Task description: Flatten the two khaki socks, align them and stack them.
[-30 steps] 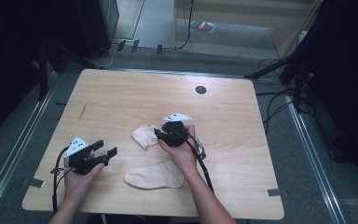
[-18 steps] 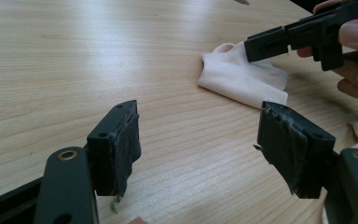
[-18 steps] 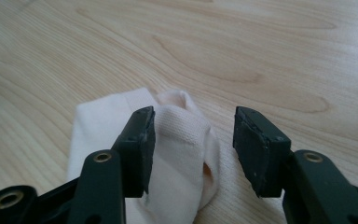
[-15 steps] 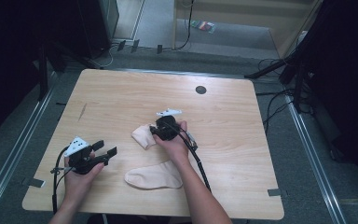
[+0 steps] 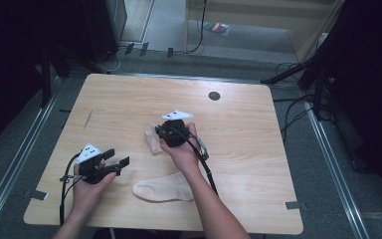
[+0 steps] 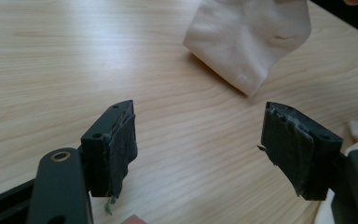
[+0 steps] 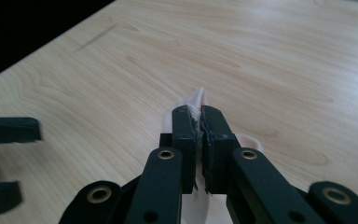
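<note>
The right gripper (image 5: 163,133) is clamped on a small pale cream fabric sock (image 5: 152,140), its jaws pressed together with a sliver of the cloth (image 7: 196,103) pinched between them near the middle of the light wooden worktop (image 5: 258,139). In the left gripper view that sock (image 6: 251,37) hangs lifted, with its lower corner just above the wood. The left gripper (image 5: 117,157) hovers near the front left edge with its jaws spread wide and nothing between them. A second pale cream sock (image 5: 163,189) lies flat on the worktop near the front, between the person's two forearms.

The step in hand looks like picking up the first sock, probably to pair or fold it with the flat one. The next move likely calls for carrying the held sock over to the flat one, or for the open left gripper to catch its free end so the cloth can be stretched out straight.

No brand, label or legible writing shows on the socks, the grippers or the worktop.
</note>
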